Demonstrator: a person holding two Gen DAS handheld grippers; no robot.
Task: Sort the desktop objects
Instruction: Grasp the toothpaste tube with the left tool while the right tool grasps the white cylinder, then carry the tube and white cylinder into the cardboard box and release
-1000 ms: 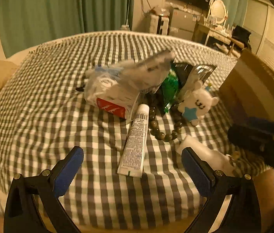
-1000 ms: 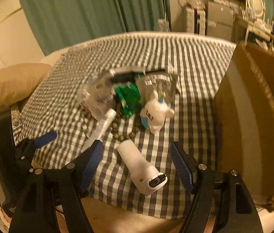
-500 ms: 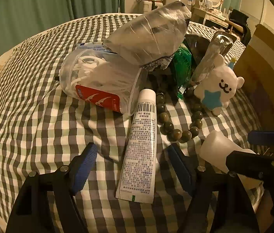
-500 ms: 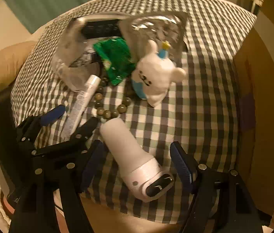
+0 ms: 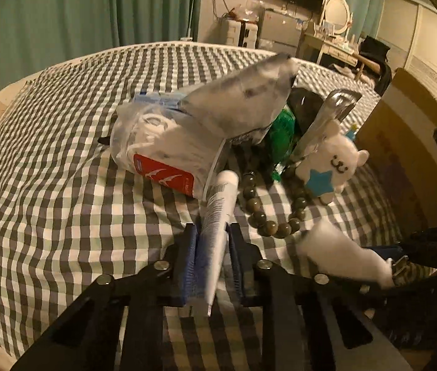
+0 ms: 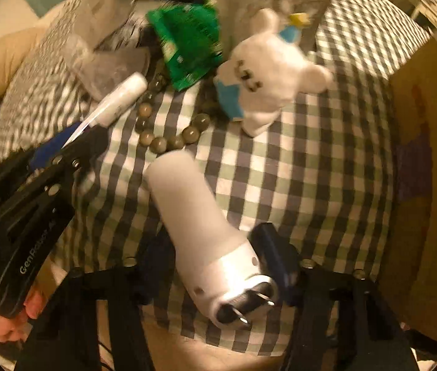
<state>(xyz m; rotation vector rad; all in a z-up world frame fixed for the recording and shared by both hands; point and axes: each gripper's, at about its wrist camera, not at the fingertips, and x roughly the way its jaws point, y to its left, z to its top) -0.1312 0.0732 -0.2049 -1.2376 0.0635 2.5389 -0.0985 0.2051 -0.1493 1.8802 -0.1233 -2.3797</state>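
The left tool [image 5: 211, 247] has its blue-padded fingers [image 5: 189, 256] drawn in narrow around the flat crimped end of a white tube [image 5: 218, 213], which runs straight ahead from between the pads, its round cap end pointing away and nearly touching a clear plastic bag with a red label [image 5: 162, 151]. That bag lies ahead and slightly left of the left tool on the gingham bedspread [image 5: 48, 185], with a crumpled silver foil pouch [image 5: 243, 102] leaning over its top. Ahead and to the right of the left tool, a string of dark green beads [image 5: 267, 216] curls beside the tube, and past the beads stands a white plush bear with a blue star [image 5: 326, 167], next to a green packet [image 5: 283, 136]. A cardboard box [image 5: 404, 142] rises at the far right edge of the bed. The right tool [image 6: 218, 266] has its dark blue fingers [image 6: 274, 253] on either side of the wide plug end of a white charger-like device [image 6: 206, 232]; the pads look close against its body, though motion blur keeps me from telling whether they press on it. The device's narrow end points forward toward the beads [image 6: 169, 142], and two metal prongs show at the end nearest the camera. Forward and left of the right tool, the left tool [image 6: 73, 148] appears with the tube [image 6: 119, 102] in its grip, held by a hand [image 6: 11, 318] at the lower left. The bear [image 6: 267, 74] lies ahead of the right tool, the green packet [image 6: 187, 43] just left of it.
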